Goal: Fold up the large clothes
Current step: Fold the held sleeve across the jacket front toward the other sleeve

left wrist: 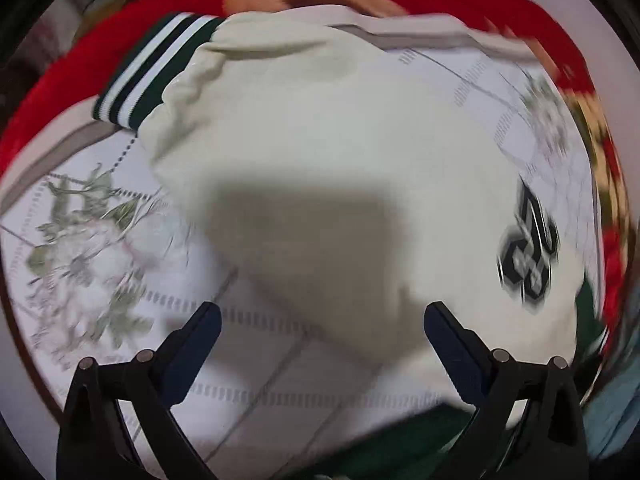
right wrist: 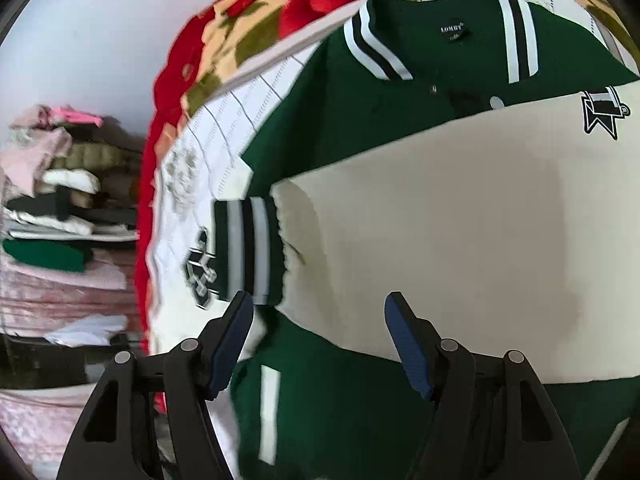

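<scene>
left wrist view: the left gripper (left wrist: 322, 320) hangs with its jaws spread wide and nothing between them. straight ahead of the fingers lies a cream sleeve (left wrist: 320, 128) of the jacket, with the gripper's shadow falling on it just beyond the tips. the sleeve runs away up and to the left, ending in a green, white and black striped cuff (left wrist: 148, 76). to the right of the right finger, the cream fabric carries a black and white letter patch (left wrist: 528, 252), blurred. under the sleeve, and showing left of the left finger, is a white bedsheet (left wrist: 88, 240) with a pale flower print and dashed lines. past the sheet, along the far edge, lies a red blanket (left wrist: 100, 32).

right wrist view: the right gripper (right wrist: 320, 322) is also open, holding nothing. ahead of it the green jacket (right wrist: 340, 120) lies flat, its striped collar (right wrist: 380, 52) at the far end with a black neck label (right wrist: 454, 31). a cream sleeve (right wrist: 460, 220) is folded across the body directly beyond the fingers; its striped cuff (right wrist: 248, 248) sits just beyond the left finger. a star patch (right wrist: 602, 114) shows far right. a floral blanket (right wrist: 248, 36) lies beyond, and stacked clothes (right wrist: 60, 200) are far left.
</scene>
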Demonstrator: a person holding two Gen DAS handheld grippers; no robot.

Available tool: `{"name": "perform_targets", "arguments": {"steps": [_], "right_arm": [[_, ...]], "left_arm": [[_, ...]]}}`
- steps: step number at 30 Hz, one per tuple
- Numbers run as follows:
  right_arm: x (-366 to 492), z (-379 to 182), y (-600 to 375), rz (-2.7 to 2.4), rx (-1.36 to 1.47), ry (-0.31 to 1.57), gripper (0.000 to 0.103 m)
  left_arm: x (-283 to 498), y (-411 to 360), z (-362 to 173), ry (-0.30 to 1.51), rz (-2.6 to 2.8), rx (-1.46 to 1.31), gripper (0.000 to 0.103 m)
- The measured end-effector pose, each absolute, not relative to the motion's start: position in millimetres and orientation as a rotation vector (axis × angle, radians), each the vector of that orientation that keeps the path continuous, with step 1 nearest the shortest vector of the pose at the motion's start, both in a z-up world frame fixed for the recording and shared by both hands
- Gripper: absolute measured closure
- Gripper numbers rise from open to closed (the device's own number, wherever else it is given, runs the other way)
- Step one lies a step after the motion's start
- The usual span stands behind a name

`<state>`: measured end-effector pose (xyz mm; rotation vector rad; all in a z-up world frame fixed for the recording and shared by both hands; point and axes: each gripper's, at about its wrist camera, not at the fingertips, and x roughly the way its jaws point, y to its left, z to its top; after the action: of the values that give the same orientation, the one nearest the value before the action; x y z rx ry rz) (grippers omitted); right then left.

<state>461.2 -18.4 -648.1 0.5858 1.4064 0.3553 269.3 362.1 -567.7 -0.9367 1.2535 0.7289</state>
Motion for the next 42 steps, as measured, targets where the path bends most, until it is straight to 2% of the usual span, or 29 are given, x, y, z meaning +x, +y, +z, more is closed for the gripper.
{"name": "perform_targets", "arguments": {"steps": [3,6,7,8,9,10,11,13,16,19,24,29,33,37,42], "right_arm": [[461,-654,-3,0.369,0.53,1.418,0.033],[465,-652,11,0.376,0.495,1.429,0.033],[465,-656,20,0.375,0.484,1.437,0.033],[464,-656,24,0.372,0.477,1.44,0.033],[464,-659,30,0.369,0.468,1.443,0.033],[464,-660,36,0.368,0.458,1.445,0.033],[463,-661,40,0.368,0.455,1.448,0.033],[463,-663,49,0.38,0.478,1.457,0.033],[468,-670,64,0.435,0.603,1.463,0.033],[481,-682,84,0.462,0.722,1.432,0.04],[508,-731,125,0.49,0.818,1.502,0.041],[509,-701,118,0.523,0.771,1.504,0.041],[495,-681,80,0.377,0.652,1.504,0.041],[479,-674,30,0.103,0.452,1.529,0.04],[455,-683,-52,-0.076,0.499,1.547,0.04]], "left_arm": [[274,392,-581,1.176,0.804,-0.992,0.007],[281,428,-589,1.1,0.919,-1.033,0.021],[285,437,-589,1.085,0.948,-1.025,0.029],[290,445,-587,1.065,0.976,-1.007,0.045],[296,454,-584,1.047,1.005,-0.988,0.057],[304,463,-580,1.03,1.023,-0.966,0.079],[312,470,-576,1.015,1.025,-0.947,0.089],[331,482,-565,0.985,1.015,-0.893,0.095],[365,495,-540,0.95,0.977,-0.771,0.099],[395,505,-511,0.91,0.935,-0.678,0.1],[411,488,-458,0.838,0.901,-0.528,0.101],[408,467,-415,0.778,0.858,-0.432,0.101],[419,411,-377,0.721,0.778,-0.266,0.101],[426,320,-345,0.693,0.625,-0.103,0.102],[431,174,-331,0.714,0.327,0.005,0.102]]}}
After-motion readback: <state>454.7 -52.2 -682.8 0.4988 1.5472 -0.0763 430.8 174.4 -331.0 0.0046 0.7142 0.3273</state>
